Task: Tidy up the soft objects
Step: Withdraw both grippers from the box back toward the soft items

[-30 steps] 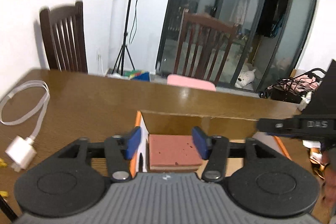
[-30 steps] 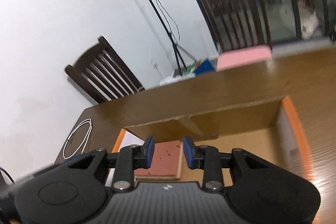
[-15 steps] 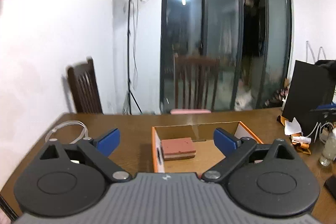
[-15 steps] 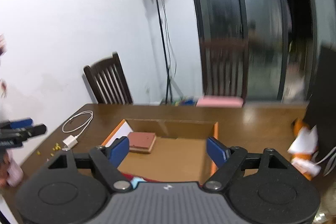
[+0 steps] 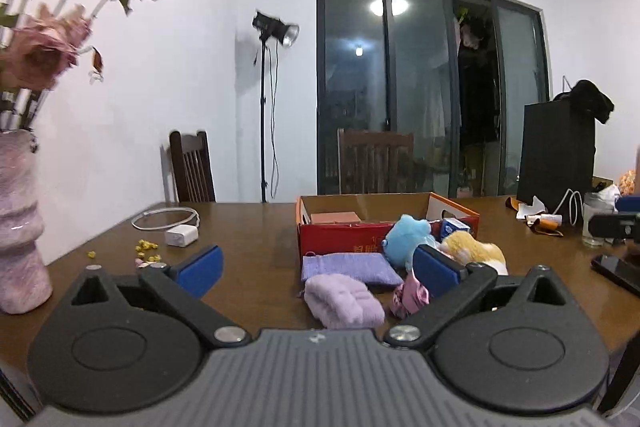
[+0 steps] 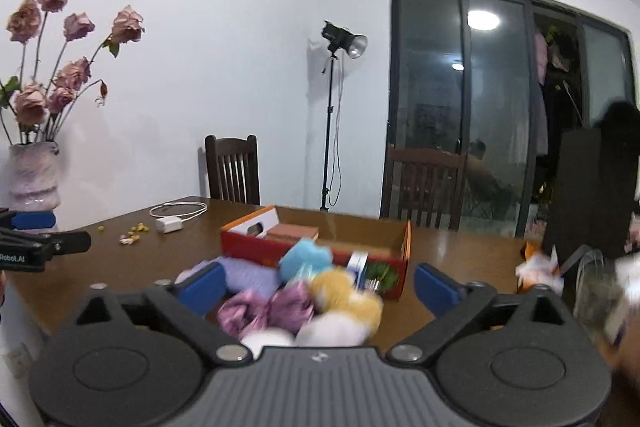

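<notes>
A red-and-orange cardboard box (image 5: pixel 340 241) stands on the brown table with a reddish block (image 5: pixel 334 218) inside. In front of it lie soft things: a blue plush (image 5: pixel 404 235), a yellow plush (image 5: pixel 472 247), a purple pouch (image 5: pixel 348 267), a lilac fluffy piece (image 5: pixel 342 301) and a pink scrunchie (image 5: pixel 412 295). My left gripper (image 5: pixel 316 267) hangs short of this pile, its jaws opening wide with nothing gripped. My right gripper (image 6: pixel 320 287) is also opening, above the blurred pile with the blue plush (image 6: pixel 306 259), scrunchie (image 6: pixel 272 309) and box (image 6: pixel 256 247); its pads touch nothing.
A pale vase of dried roses (image 5: pixel 18 227) stands at the table's left edge. A white charger with its cable (image 5: pixel 182 235) and yellow crumbs lie left of the box. At the right are a black bag (image 5: pixel 558 155), a glass jar (image 5: pixel 596 223) and a phone (image 5: pixel 616 269).
Both grippers have drawn far back from the box and their jaws have spread wide. The reddish block stays in the box. The pile of soft things has come into view.
</notes>
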{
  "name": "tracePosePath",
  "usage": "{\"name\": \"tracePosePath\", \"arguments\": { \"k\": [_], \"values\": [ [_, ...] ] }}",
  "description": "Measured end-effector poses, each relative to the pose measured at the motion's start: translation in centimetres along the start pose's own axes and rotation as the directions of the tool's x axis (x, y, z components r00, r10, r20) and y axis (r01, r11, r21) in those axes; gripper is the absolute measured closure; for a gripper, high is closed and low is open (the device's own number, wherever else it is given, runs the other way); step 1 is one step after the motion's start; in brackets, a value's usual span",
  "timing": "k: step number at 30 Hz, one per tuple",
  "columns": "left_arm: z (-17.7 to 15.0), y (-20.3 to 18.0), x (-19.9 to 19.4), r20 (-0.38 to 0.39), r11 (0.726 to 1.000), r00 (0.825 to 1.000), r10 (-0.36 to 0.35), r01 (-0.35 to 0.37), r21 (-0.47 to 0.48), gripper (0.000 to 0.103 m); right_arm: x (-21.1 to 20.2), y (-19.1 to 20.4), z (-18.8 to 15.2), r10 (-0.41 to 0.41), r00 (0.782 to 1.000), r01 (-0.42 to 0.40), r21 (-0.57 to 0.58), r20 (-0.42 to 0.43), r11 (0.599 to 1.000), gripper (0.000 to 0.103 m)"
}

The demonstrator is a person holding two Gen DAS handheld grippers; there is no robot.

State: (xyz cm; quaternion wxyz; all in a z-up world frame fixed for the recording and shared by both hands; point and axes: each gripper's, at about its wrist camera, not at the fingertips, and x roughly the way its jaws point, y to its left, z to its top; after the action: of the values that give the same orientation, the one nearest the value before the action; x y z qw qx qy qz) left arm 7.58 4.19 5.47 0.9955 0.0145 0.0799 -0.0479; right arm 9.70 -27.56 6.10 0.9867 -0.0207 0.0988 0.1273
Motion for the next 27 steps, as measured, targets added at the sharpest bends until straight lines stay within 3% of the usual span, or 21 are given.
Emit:
{"name": "tracePosePath", "arguments": {
  "k": [4, 16, 21, 27],
  "values": [
    [-1.2, -0.2, -0.6, -0.029, 0.999, 0.999, -0.025, 0.026, 0.026, 0.0, -2.9, 0.6, -3.2, 0.013, 0.999, -0.011, 0.081, -0.029, 0.997, 0.001],
    [-1.7, -0.3, 0.1, -0.058, 0.999, 0.997, -0.044, 0.044, 0.007, 0.0, -2.4, 2.7, -4.5, 0.003, 0.999, -0.002, 0.015, -0.05, 1.0, 0.001],
    [-3.5, -0.8, 2.2, -0.144, 0.998, 0.987, -0.066, 0.066, -0.004, 0.0, -0.5, 2.1, -5.3, 0.002, 0.996, 0.003, 0.06, -0.093, 0.998, 0.002],
    [-4.4, -1.3, 5.8, -0.217, 0.997, 0.973, -0.073, 0.07, -0.02, 0.0, 3.4, 2.5, -6.6, 0.055, 0.983, -0.044, 0.064, -0.177, 0.997, 0.011]
  ]
}}
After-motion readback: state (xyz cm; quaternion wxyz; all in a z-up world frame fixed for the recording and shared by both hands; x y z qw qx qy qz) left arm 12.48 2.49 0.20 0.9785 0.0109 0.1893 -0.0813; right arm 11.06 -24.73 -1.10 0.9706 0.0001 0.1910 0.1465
